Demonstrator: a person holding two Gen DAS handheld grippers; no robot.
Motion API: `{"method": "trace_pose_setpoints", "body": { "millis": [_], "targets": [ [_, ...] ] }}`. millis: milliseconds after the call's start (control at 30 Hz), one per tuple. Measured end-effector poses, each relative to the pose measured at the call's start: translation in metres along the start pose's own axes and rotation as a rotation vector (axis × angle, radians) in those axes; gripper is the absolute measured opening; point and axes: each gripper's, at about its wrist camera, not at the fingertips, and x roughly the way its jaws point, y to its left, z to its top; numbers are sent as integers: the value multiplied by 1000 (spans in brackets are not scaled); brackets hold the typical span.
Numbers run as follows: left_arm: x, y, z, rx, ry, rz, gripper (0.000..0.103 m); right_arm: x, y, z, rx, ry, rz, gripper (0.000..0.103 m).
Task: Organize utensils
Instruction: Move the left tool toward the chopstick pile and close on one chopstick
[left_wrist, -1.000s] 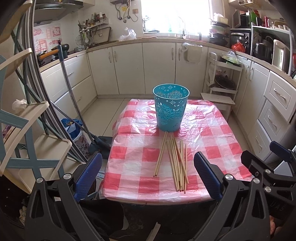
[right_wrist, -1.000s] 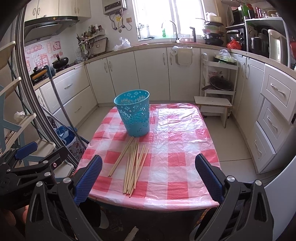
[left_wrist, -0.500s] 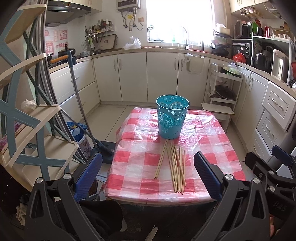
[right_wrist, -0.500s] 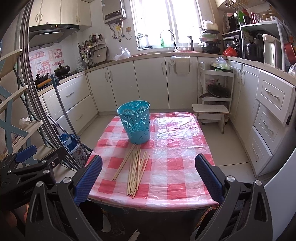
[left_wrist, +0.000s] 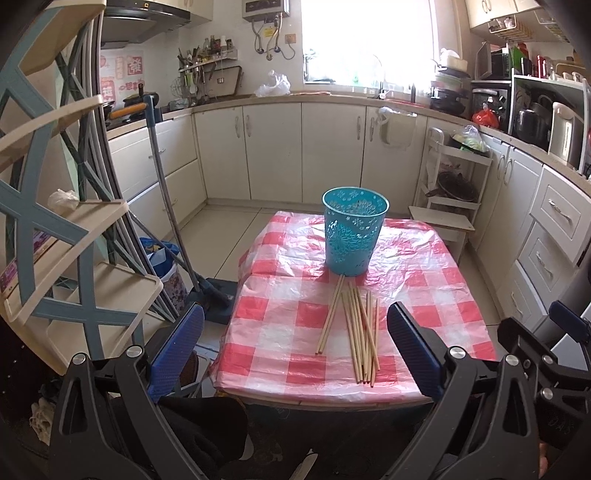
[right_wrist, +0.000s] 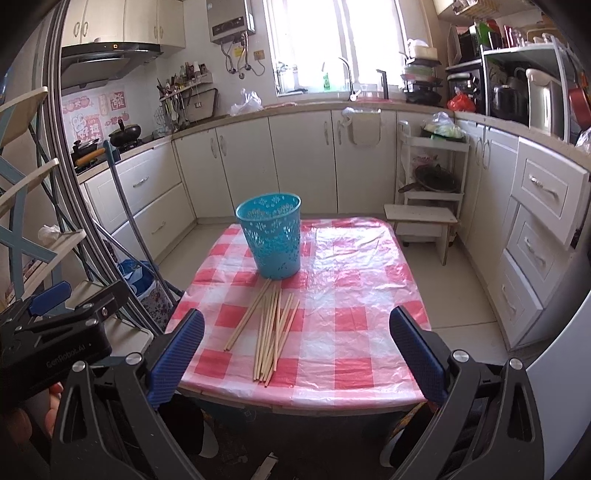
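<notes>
Several wooden chopsticks (left_wrist: 356, 328) lie in a loose bundle on the red-checked table (left_wrist: 454, 295), their far ends touching a teal perforated basket (left_wrist: 354, 236) that stands upright behind them. They also show in the right wrist view (right_wrist: 271, 326), with the basket (right_wrist: 273, 236) behind them on the table (right_wrist: 369, 295). My left gripper (left_wrist: 295, 350) is open and empty, held short of the table's near edge. My right gripper (right_wrist: 295, 350) is open and empty, also short of the near edge. The left gripper body shows at the left of the right wrist view (right_wrist: 55, 332).
A shelf rack (left_wrist: 55, 258) and a mop (left_wrist: 173, 221) stand left of the table. A small wooden stool (right_wrist: 421, 218) and white trolley (right_wrist: 432, 166) stand beyond the table's far right. Kitchen cabinets (left_wrist: 332, 155) line the back and right walls.
Both grippers have drawn back and risen; the table, basket and chopsticks appear smaller and farther away. Nothing on the table has moved.
</notes>
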Motion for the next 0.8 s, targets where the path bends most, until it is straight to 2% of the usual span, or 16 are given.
{"method": "trace_pose_setpoints", "body": {
  "millis": [233, 433, 600, 633, 667, 800],
  "targets": [
    [29, -9, -4, 21, 54, 14, 95, 29, -16, -3, 40, 50, -1, 96],
    [51, -10, -6, 27, 85, 20, 95, 52, -10, -10, 23, 84, 9, 96],
    [85, -6, -7, 42, 116, 30, 95, 99, -10, -19, 16, 139, -5, 95],
    [92, -5, -8, 44, 127, 29, 95, 109, -10, -20, 20, 150, -3, 93],
    [100, -4, -9, 45, 138, 26, 95, 121, -11, -22, 24, 166, 1, 84],
    [134, 5, -14, 14, 179, 12, 95, 169, -10, -32, 33, 252, 19, 60]
  ]
}}
